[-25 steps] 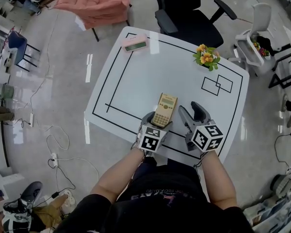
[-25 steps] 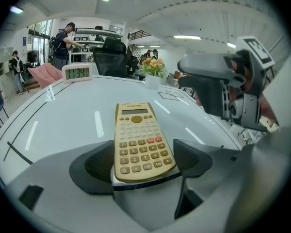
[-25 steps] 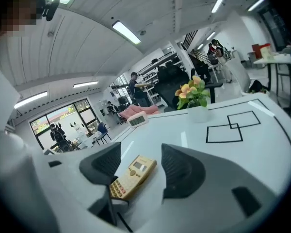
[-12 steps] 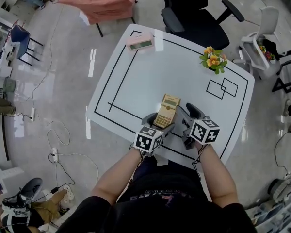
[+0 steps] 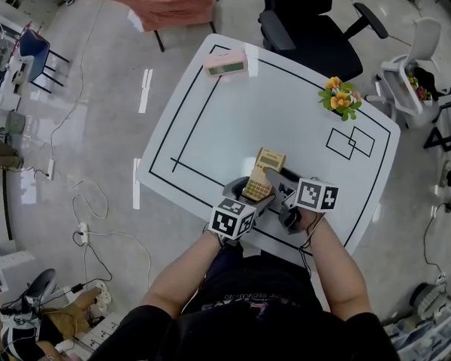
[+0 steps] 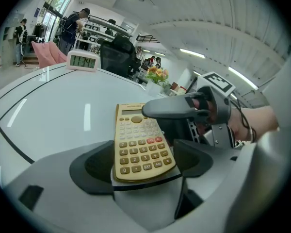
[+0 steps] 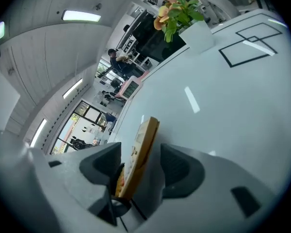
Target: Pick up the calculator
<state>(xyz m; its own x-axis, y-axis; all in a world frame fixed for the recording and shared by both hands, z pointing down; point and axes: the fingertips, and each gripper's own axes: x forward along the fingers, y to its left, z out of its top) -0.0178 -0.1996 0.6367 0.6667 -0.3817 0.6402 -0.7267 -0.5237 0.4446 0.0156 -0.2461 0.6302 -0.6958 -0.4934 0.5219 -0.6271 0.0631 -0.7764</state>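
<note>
A gold calculator is held off the white table near its front edge. My left gripper is shut on the calculator's near end, with its keys facing up in the left gripper view. My right gripper reaches in from the right and stands open, one jaw over the calculator's face and one under its back. In the right gripper view the calculator shows edge-on, leaning on the left jaw with a small gap to the right jaw. One of the right gripper's fingers crosses the calculator's top.
A pink desk clock stands at the table's far edge and a pot of orange flowers at the far right. Black outlines, including two overlapping squares, mark the tabletop. A black office chair stands behind the table.
My right gripper has swung left from beside the calculator until its jaws straddle it. The left gripper still holds the calculator, whose far end has tipped a little higher.
</note>
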